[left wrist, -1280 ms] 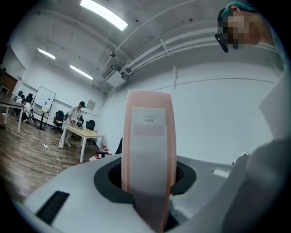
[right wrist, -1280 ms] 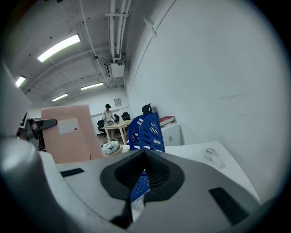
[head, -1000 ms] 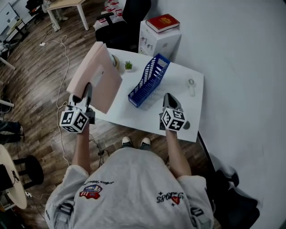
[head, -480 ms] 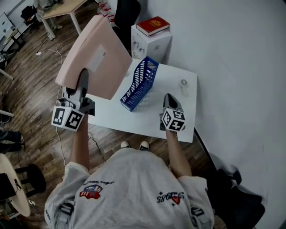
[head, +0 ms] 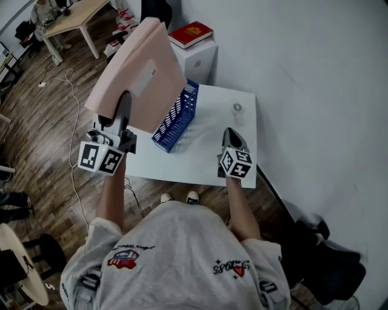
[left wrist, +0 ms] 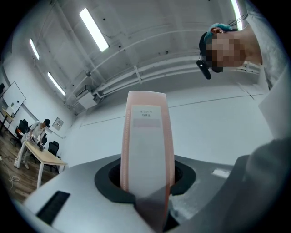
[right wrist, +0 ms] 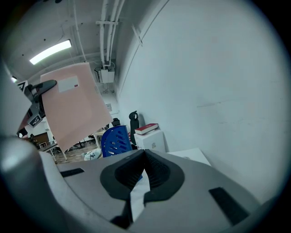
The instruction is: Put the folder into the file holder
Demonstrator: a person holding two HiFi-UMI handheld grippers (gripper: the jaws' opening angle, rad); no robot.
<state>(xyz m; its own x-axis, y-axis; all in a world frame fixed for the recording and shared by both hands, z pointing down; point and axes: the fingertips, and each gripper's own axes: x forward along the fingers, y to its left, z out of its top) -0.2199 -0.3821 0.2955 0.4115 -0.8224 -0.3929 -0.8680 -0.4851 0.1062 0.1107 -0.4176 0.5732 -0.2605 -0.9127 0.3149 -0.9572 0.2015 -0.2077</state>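
Observation:
My left gripper (head: 125,100) is shut on the lower edge of a large pink folder (head: 138,72) and holds it up in the air, tilted, left of and above the blue slotted file holder (head: 175,117). The folder's lower right corner overlaps the holder's left side in the head view; I cannot tell whether they touch. In the left gripper view the folder's spine (left wrist: 146,145) stands upright between the jaws of the left gripper (left wrist: 148,184). My right gripper (head: 230,132) rests shut and empty over the white table (head: 209,157), to the right of the holder (right wrist: 115,139).
A red book (head: 190,33) lies on a white box (head: 200,57) behind the table. A small round object (head: 237,107) sits at the table's far right. A white wall runs along the right. Wooden floor, cables and a light desk (head: 73,15) lie to the left.
The left gripper has lifted the folder higher and carried it right, toward the file holder. The right gripper has stayed where it was.

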